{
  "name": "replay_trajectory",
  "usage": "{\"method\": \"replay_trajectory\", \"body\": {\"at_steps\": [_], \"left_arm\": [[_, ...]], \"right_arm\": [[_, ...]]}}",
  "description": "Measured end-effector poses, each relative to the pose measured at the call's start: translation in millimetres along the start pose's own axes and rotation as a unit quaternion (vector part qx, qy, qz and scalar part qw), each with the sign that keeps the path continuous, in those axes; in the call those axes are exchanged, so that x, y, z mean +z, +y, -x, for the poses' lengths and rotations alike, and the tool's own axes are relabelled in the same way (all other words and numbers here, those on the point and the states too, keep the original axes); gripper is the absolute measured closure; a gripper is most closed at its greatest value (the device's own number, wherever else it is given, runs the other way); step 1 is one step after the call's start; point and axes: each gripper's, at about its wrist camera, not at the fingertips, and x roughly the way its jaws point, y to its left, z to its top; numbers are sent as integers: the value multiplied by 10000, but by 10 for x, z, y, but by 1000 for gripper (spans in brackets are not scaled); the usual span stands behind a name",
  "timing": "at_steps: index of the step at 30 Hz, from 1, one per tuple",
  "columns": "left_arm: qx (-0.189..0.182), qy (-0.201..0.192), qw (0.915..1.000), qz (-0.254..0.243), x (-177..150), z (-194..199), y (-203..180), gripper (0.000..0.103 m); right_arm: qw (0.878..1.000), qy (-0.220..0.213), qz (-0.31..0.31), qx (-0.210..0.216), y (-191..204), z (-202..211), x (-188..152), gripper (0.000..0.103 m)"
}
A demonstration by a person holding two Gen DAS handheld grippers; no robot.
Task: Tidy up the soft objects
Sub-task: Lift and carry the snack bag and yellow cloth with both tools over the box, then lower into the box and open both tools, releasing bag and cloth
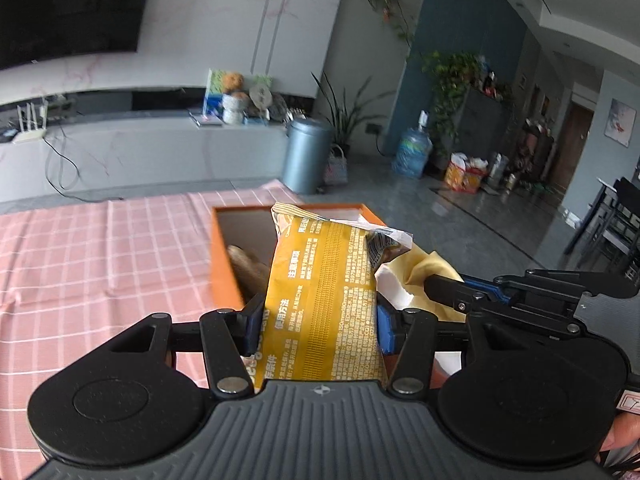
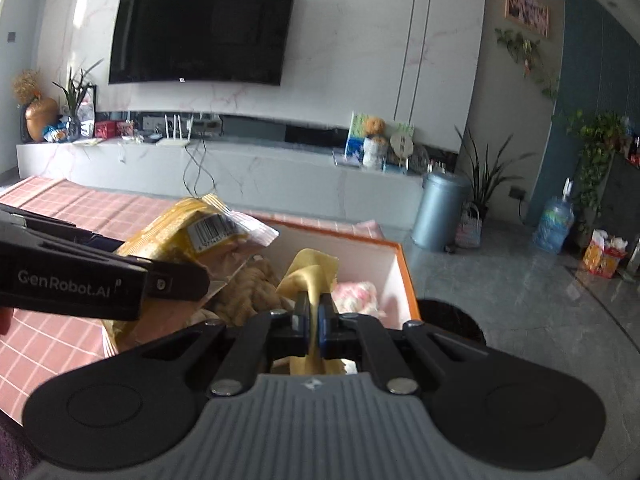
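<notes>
My left gripper [image 1: 318,326] is shut on a yellow soft packet [image 1: 324,296] printed with white text, held over the near edge of an orange box [image 1: 224,264]. The packet also shows in the right wrist view [image 2: 192,232], with the left gripper's arm in front of it. My right gripper [image 2: 314,326] is shut on a pale yellow cloth [image 2: 310,270] above the same orange box [image 2: 406,276]. Inside the box lie a tan knitted piece [image 2: 250,294] and a pink-and-white fluffy item [image 2: 358,294]. In the left wrist view the cloth [image 1: 430,270] sits beside the right gripper's finger.
The box stands on a table with a pink checked cloth [image 1: 92,256], near its far right corner. Beyond are a grey floor, a blue-grey bin [image 1: 306,154], a water bottle [image 1: 412,152], plants, a TV bench and a wall TV [image 2: 200,30].
</notes>
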Motion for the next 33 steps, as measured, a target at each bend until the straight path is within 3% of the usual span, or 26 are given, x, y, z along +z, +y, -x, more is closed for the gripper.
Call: {"method": "replay_trajectory", "body": {"at_steps": [7, 15, 21, 30, 33], "left_arm": [[-18, 637, 9974, -344, -55, -444, -126, 43], [-53, 915, 9927, -787, -103, -684, -255, 43], [-263, 1242, 9887, -792, -179, -907, -252, 44], [-177, 1722, 9765, -1288, -252, -1038, -334, 43], [-150, 1797, 9747, -1322, -259, -1048, -334, 38]], "right_arm": [[9986, 527, 33, 93, -152, -301, -75, 102], [9943, 1002, 326, 126, -226, -529, -174, 102], [9906, 1247, 528, 178, -272, -657, -223, 102], [9844, 1551, 799, 233, -198, -756, -337, 101], [9836, 1571, 848, 246, -205, -762, -344, 101]]}}
